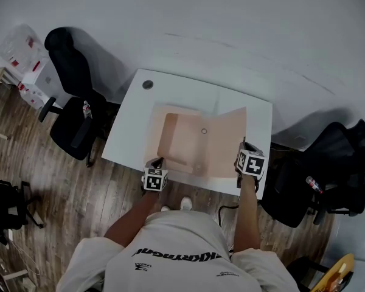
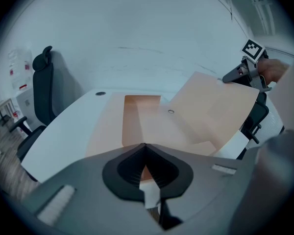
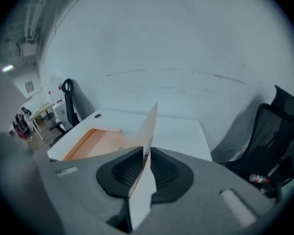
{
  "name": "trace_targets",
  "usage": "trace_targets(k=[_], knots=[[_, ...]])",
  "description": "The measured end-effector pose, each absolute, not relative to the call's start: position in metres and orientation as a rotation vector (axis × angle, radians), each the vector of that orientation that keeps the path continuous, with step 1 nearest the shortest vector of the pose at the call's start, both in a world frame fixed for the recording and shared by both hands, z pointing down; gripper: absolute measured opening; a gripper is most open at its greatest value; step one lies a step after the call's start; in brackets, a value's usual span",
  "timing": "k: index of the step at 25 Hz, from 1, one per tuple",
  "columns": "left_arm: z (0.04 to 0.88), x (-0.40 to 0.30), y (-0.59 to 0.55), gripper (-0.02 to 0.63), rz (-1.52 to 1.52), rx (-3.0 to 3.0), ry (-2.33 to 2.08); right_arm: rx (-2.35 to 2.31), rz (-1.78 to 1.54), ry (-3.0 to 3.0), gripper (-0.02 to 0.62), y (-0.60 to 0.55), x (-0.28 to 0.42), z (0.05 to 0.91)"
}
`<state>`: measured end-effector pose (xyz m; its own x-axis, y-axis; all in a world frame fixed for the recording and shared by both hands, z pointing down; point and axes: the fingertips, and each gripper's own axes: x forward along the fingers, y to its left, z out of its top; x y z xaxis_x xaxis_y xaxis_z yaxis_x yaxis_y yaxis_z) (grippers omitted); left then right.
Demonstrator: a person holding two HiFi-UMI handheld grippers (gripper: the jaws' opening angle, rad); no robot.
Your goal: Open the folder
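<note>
We look down on a white rectangular table (image 1: 137,123) with a peach-coloured card folder (image 1: 191,140) lying across its middle, partly spread. Its back leaf rests flat on the tabletop, and the front cover (image 1: 228,140) stands lifted on the side towards 3 o'clock. The left gripper (image 1: 159,162) sits at the folder's 7 o'clock corner. In the left gripper view its tongs (image 2: 145,148) meet at the tips, clamped on the near edge of the flat leaf, with a strip of peach and white sheet showing between them. The right gripper (image 1: 243,148) sits at about 4 o'clock of the folder. In the right gripper view its tongs (image 3: 144,154) are pinched on the near edge of the raised cover (image 3: 150,124), which stands nearly upright and runs away towards 12 o'clock. A small metal ring (image 1: 204,131) shows on the inner face near the fold. A round grey grommet (image 1: 148,84) is set in the tabletop at the 11 o'clock corner. One black office chair (image 1: 73,108) stands beside the table at 9 o'clock, and another black office chair (image 1: 334,163) at 3 o'clock, both on the wood-plank floor (image 1: 79,205).
</note>
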<state>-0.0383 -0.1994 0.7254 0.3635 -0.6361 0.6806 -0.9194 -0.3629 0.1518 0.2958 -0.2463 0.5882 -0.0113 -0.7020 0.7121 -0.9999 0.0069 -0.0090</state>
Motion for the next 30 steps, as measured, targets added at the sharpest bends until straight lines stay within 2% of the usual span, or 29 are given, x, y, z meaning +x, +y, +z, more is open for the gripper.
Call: trace_targets(k=[4, 9, 23, 27, 30], knots=[[0.72, -0.037, -0.198, -0.012, 0.681, 2.118, -1.341, 1.753, 0.754, -1.824, 0.051, -0.247, 0.285, 0.581], [0.705, -0.03, -0.198, -0.011, 0.615, 2.152, -1.339, 1.769, 0.76, -1.906, 0.089, -0.25, 0.271, 0.57], [0.659, -0.026, -0.19, -0.011, 0.479, 2.227, -1.367, 1.846, 0.628, -2.08, 0.097, -0.242, 0.245, 0.515], [0.645, -0.025, -0.185, -0.011, 0.437, 2.247, -1.375, 1.869, 0.597, -2.135, 0.09, -0.234, 0.235, 0.499], [0.633, -0.023, -0.181, -0.011, 0.411, 2.27, -1.381, 1.895, 0.571, -2.176, 0.035, -0.227, 0.227, 0.49]])
